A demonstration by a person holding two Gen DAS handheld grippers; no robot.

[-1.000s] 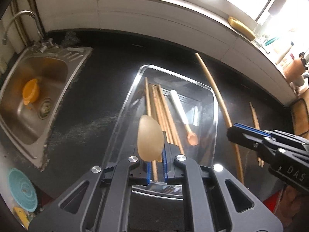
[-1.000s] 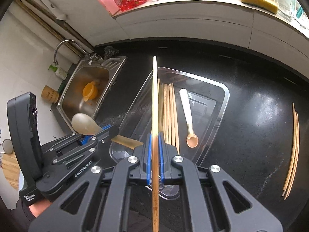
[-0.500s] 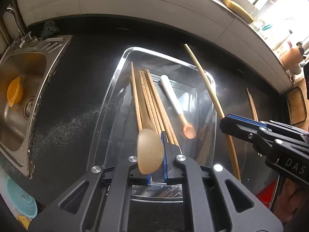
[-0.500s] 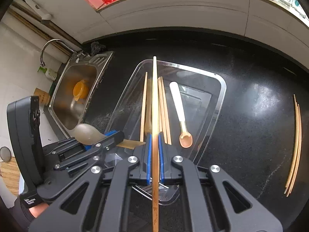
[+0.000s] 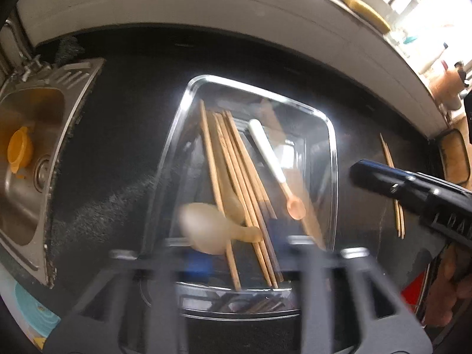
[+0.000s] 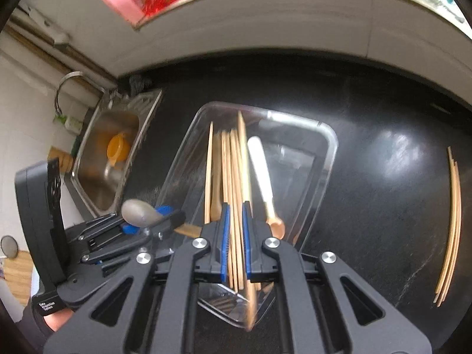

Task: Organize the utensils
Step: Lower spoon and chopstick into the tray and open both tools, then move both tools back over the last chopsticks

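A clear plastic tray point(image 5: 332, 153) point(image 6: 327, 159) sits on the black counter and holds several wooden chopsticks point(image 5: 236, 177) and a white-handled pink spoon point(image 5: 295, 206) point(image 6: 265, 171). My left gripper point(image 5: 236, 253) is blurred, its jaws apart; a pale wooden spoon point(image 5: 206, 227) lies loose over the tray's near left end. In the right wrist view the spoon point(image 6: 138, 212) sits by the left gripper's blue pads. My right gripper point(image 6: 235, 236) is open over the tray's near end, and a long chopstick point(image 6: 244, 177) falls free between its pads.
A steel sink point(image 5: 26, 159) point(image 6: 109, 159) with an orange strainer point(image 5: 19, 150) lies to the left. Several loose chopsticks point(image 6: 451, 224) point(image 5: 393, 183) lie on the counter right of the tray. A white tiled ledge runs along the back.
Both grippers have opened. The pale spoon has dropped from the left jaws and tipped sideways onto the tray. The long chopstick has slipped from the right pads down into the tray.
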